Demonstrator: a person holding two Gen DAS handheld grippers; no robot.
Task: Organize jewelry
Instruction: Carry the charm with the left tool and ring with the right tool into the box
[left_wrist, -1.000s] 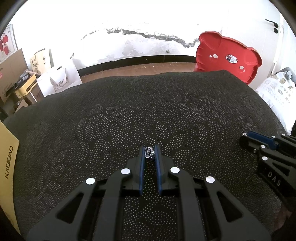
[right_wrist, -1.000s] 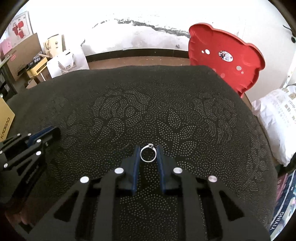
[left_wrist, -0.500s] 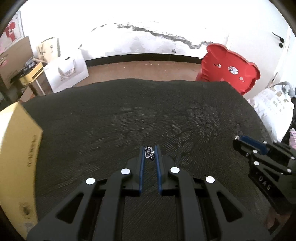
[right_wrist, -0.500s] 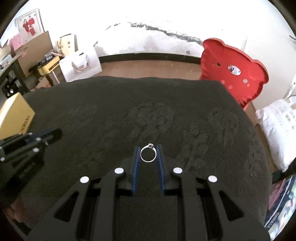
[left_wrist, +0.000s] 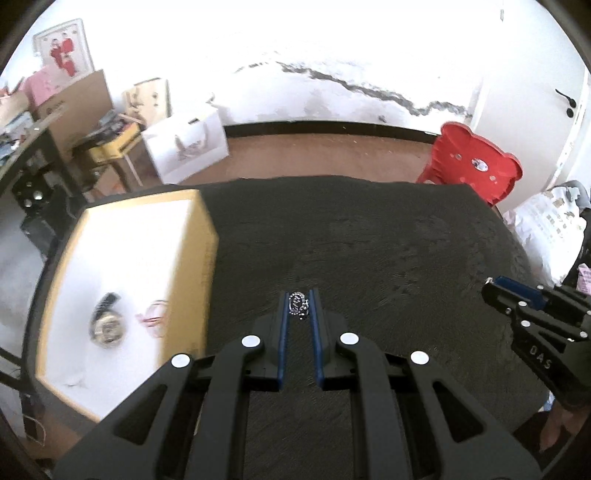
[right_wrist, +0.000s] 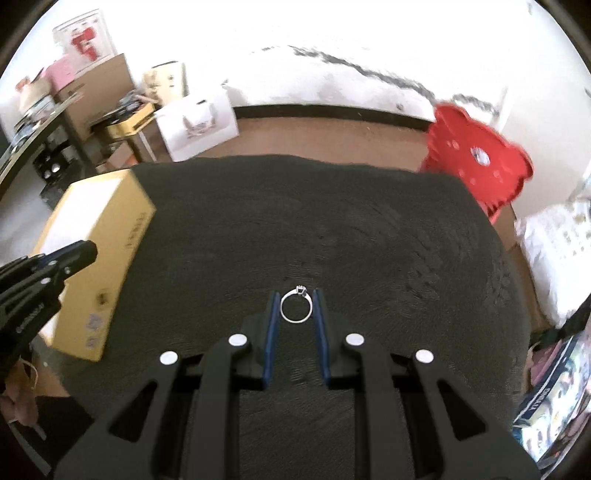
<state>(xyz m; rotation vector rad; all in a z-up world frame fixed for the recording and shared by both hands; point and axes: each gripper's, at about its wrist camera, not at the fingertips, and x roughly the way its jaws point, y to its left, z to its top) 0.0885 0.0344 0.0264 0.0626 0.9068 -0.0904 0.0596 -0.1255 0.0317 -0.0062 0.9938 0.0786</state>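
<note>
- Up above the dark tablecloth (left_wrist: 369, 240), the left gripper (left_wrist: 299, 308) is clamped on a small beaded ornament (left_wrist: 298, 305); yellow box (left_wrist: 207, 236) to its left
- right gripper (right_wrist: 295, 306) pinches a silver ring (right_wrist: 295, 307) upright between narrowly parted pads

A lived-in room of a home, partly used for storage. A table (left_wrist: 369, 240) draped in dark patterned cloth stands on a brown floor (left_wrist: 314, 155) before a white wall (left_wrist: 332, 55) with a long crack (left_wrist: 369, 88). Cardboard boxes (right_wrist: 96, 88), a white paper bag (left_wrist: 184, 147) and a cluttered shelf (right_wrist: 44, 147) crowd the left side; a red bear-shaped child's chair (left_wrist: 476, 166) and a framed family photo (left_wrist: 62, 51) point to a household.
</note>
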